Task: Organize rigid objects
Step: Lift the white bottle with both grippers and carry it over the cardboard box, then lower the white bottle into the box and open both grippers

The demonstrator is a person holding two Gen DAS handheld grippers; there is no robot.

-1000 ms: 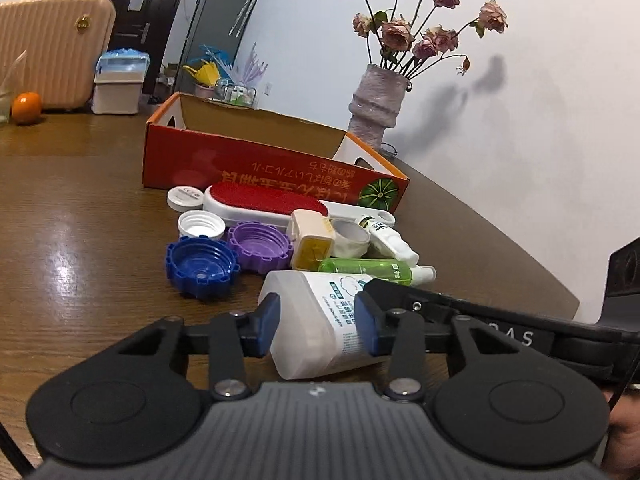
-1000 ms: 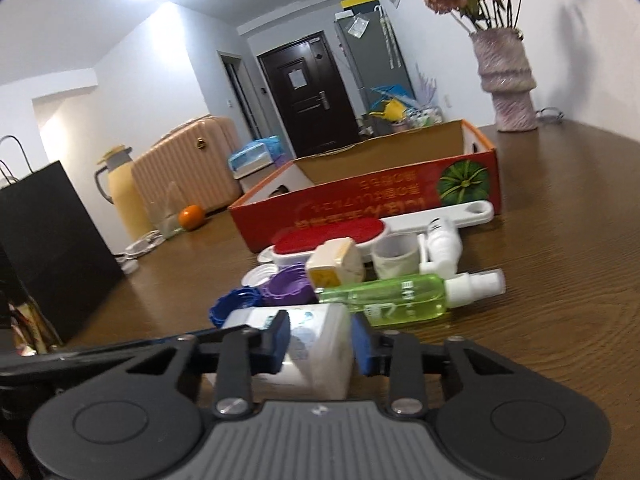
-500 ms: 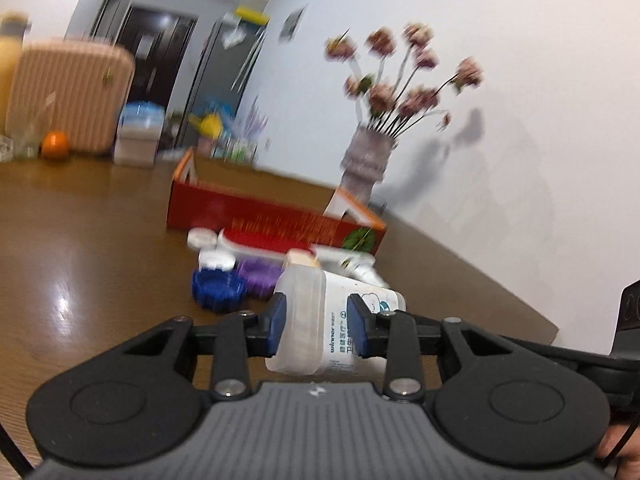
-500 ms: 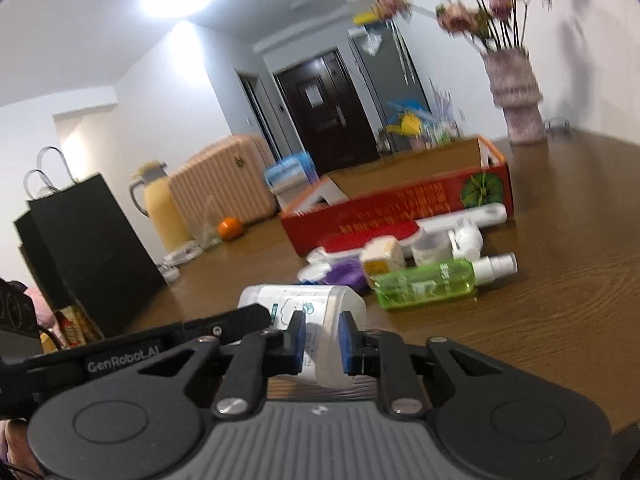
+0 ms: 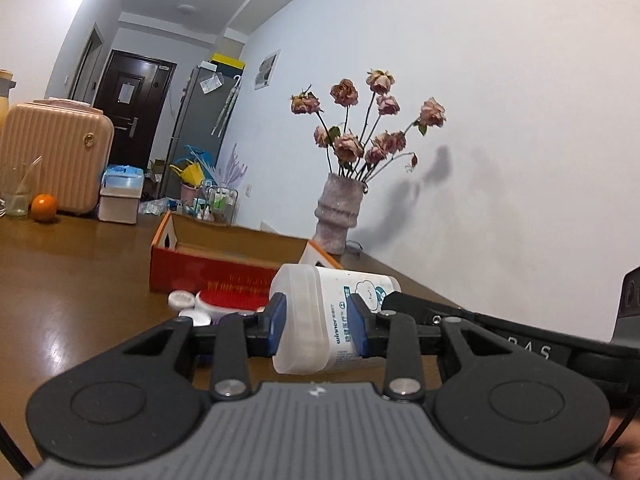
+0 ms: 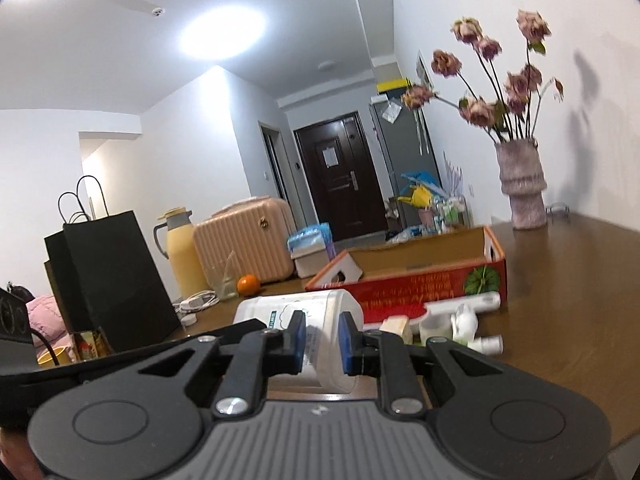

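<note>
A white plastic bottle (image 5: pixel 320 286) with a blue-printed label hangs on its side above the wooden table, held at both ends. My left gripper (image 5: pixel 318 326) is shut on its ribbed end, blue pads pressing either side. My right gripper (image 6: pixel 322 342) is shut on the same white bottle (image 6: pixel 296 304) from the other side. Beyond lies the open red cardboard box (image 5: pixel 200 272) (image 6: pixel 420 284). In front of it sit a red brush (image 5: pixel 232 290), white caps (image 5: pixel 182 300), a small spray bottle (image 6: pixel 466 322) and a white cup (image 6: pixel 430 326).
A vase of dried roses (image 5: pixel 338 216) (image 6: pixel 522 192) stands by the wall behind the box. At the table's far side are a pink suitcase (image 6: pixel 244 244), an orange (image 6: pixel 248 284), a yellow thermos (image 6: pixel 180 256) and a black paper bag (image 6: pixel 108 276).
Both grippers closed onto the white bottle and lifted it off the table. The views tilted upward, and the loose items below dropped lower in frame.
</note>
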